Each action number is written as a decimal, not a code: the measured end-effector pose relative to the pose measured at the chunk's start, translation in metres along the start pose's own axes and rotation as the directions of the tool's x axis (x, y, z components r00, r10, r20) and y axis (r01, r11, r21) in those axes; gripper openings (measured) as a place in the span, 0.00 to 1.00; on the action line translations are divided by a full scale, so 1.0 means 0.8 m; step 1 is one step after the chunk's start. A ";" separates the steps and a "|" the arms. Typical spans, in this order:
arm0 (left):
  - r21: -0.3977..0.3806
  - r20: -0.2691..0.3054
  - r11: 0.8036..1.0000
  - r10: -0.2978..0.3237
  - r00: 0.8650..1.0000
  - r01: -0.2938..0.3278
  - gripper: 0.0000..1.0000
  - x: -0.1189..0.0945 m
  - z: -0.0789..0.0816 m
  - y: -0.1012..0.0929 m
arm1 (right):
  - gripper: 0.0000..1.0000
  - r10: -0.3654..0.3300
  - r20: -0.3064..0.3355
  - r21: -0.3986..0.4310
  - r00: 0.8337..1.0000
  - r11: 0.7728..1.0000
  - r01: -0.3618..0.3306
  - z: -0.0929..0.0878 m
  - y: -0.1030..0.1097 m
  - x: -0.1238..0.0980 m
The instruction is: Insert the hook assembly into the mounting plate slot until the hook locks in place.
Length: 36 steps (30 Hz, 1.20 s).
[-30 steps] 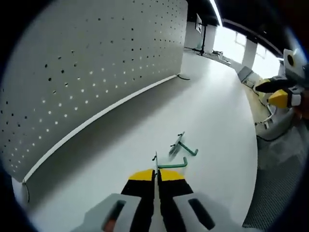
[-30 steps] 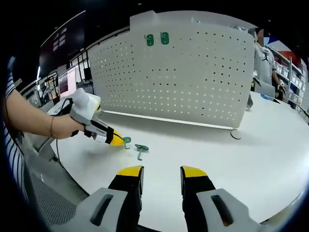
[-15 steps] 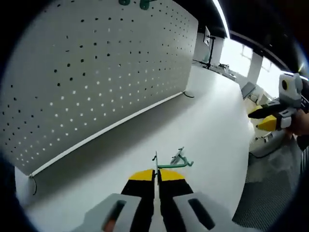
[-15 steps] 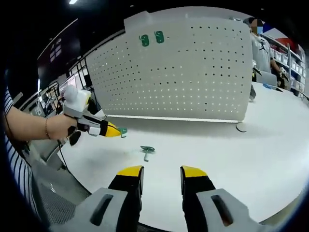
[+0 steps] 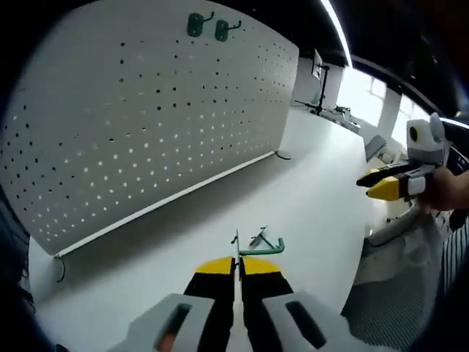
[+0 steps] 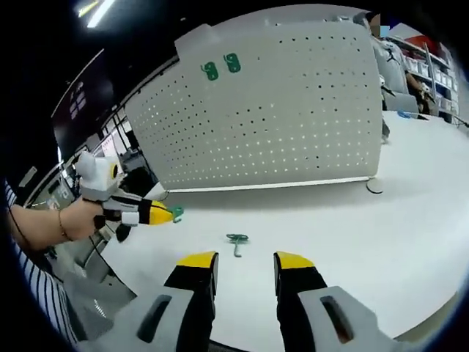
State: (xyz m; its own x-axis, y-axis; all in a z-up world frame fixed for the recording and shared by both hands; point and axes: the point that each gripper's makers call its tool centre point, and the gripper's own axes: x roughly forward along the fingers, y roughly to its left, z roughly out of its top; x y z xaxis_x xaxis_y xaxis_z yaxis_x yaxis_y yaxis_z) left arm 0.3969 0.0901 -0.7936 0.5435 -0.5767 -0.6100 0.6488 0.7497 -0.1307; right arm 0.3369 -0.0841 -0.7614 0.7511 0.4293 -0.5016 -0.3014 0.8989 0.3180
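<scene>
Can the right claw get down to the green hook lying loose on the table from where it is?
Probably yes. The right claw is open, and the loose hook lies on the bare white table just ahead of its tips with nothing between. The left claw, shut on another hook, is off to the side.

White table (image 5: 322,183), bright windows (image 5: 366,92) beyond, a ceiling light strip (image 5: 333,22), dark ceiling overhead

left gripper view low over the table (image 5: 315,176), facing the pegboard (image 5: 146,125), right gripper view farther back, both sharing pegboard and table
</scene>
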 end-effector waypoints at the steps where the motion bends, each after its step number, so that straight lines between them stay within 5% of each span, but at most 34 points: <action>1: -0.002 0.003 1.000 0.002 1.000 -0.002 0.01 -0.003 0.000 -0.001 | 0.27 0.017 0.008 0.025 1.000 1.000 -0.017 0.004 0.006 0.003; 14: -0.083 0.066 0.996 -0.012 0.998 0.018 0.01 -0.034 0.010 -0.009 | 0.27 0.145 0.018 0.086 0.989 0.986 -0.146 0.014 0.074 0.034; 24: -0.122 0.144 0.989 -0.066 0.987 0.083 0.01 -0.048 0.028 -0.042 | 0.24 0.229 0.024 0.197 0.973 0.953 -0.230 0.017 0.120 0.045; 36: -0.146 0.200 0.981 -0.094 0.975 0.125 0.01 -0.056 0.032 -0.059 | 0.18 0.316 0.049 0.335 0.948 0.889 -0.313 0.023 0.156 0.052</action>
State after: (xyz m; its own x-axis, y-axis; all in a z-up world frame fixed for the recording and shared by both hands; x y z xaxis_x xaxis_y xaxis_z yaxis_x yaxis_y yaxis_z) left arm 0.3556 0.0719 -0.7400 0.5755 -0.6980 -0.4261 0.6269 0.7112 -0.3181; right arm 0.3414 0.0440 -0.7279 0.6452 0.6863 -0.3359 -0.3065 0.6351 0.7090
